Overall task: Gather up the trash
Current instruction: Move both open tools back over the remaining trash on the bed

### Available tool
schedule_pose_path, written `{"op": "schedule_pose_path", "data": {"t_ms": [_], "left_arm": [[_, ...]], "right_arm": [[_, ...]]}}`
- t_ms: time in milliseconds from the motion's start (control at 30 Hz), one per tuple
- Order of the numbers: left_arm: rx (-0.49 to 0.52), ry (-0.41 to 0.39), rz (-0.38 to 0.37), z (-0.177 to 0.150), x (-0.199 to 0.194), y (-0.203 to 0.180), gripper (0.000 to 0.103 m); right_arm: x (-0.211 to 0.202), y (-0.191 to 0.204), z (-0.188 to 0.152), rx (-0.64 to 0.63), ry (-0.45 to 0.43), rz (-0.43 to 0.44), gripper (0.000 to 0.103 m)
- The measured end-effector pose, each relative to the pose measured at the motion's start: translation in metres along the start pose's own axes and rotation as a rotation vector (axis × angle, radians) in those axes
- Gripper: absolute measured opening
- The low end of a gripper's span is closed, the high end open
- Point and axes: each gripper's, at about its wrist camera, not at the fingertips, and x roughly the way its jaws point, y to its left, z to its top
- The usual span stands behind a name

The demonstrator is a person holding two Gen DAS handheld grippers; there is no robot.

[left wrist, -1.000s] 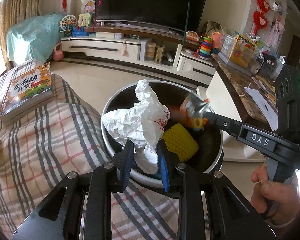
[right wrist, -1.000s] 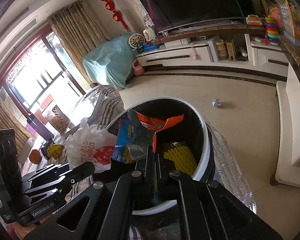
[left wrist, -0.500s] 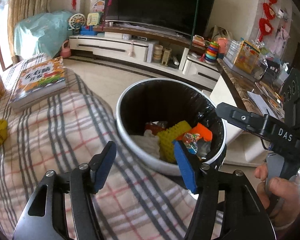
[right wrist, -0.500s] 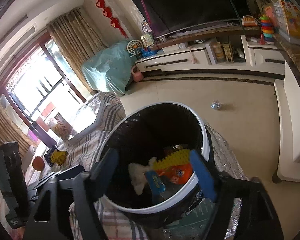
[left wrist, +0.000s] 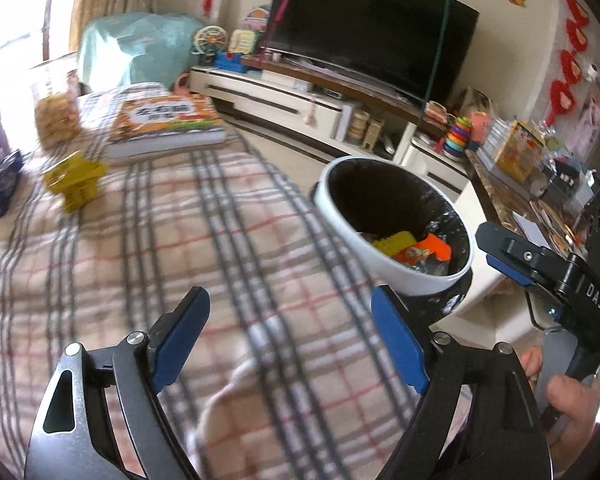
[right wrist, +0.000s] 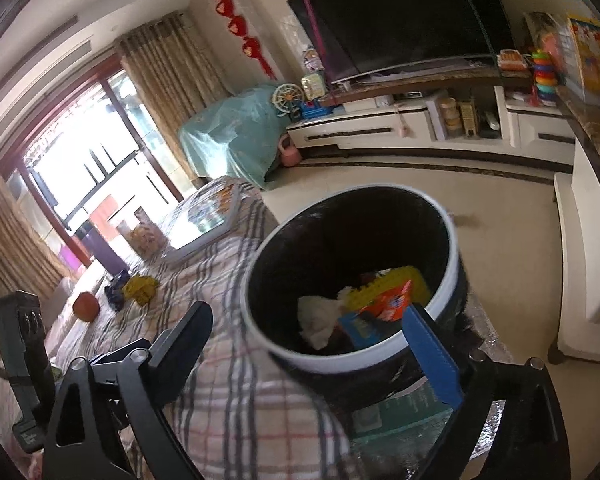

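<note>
The white-rimmed trash bin [left wrist: 396,276] with a black liner stands beside the plaid-covered table [left wrist: 180,240]. Inside it lie crumpled white paper [right wrist: 318,316], a yellow block [right wrist: 384,288], an orange wrapper [right wrist: 388,308] and a blue packet [right wrist: 356,328]. My left gripper [left wrist: 288,312] hovers over the plaid cloth left of the bin, its jaws opening with nothing between them. My right gripper [right wrist: 308,316] is just short of the bin's near rim, its jaws also opening and empty. A yellow crumpled piece [left wrist: 76,184] and a dark blue wrapper [left wrist: 4,184] lie on the cloth at far left.
A thick book [left wrist: 168,124] and a snack jar [left wrist: 56,120] sit at the table's far end. An orange round thing [right wrist: 86,306] lies near the wrapper. A marble-topped counter [left wrist: 512,208] flanks the bin on the right. A TV cabinet [right wrist: 380,132] stands across the tiled floor.
My left gripper let go of the white paper and my right of the orange and blue wrapper; both now lie in the bin. The left swung left over the cloth; the right drew back.
</note>
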Motion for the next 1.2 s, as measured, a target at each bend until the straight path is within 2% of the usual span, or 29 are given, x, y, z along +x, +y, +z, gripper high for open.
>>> {"op": "schedule_pose_path", "data": {"t_ms": [133, 567, 1200], "left_arm": [[-0.015, -0.023, 0.064, -0.012, -0.014, 0.021, 0.087], [-0.138, -0.033, 0.168, -0.044, -0.043, 0.090, 0.088], [-0.237, -0.036, 0.257, -0.066, -0.068, 0.151, 0.088]], "right_arm": [[0.004, 0.017, -0.009, -0.017, 0.017, 0.018, 0.100], [0.025, 0.073, -0.043, -0.111, 0.073, 0.065, 0.100], [0.058, 0.126, -0.070, -0.204, 0.150, 0.102, 0.100]]}}
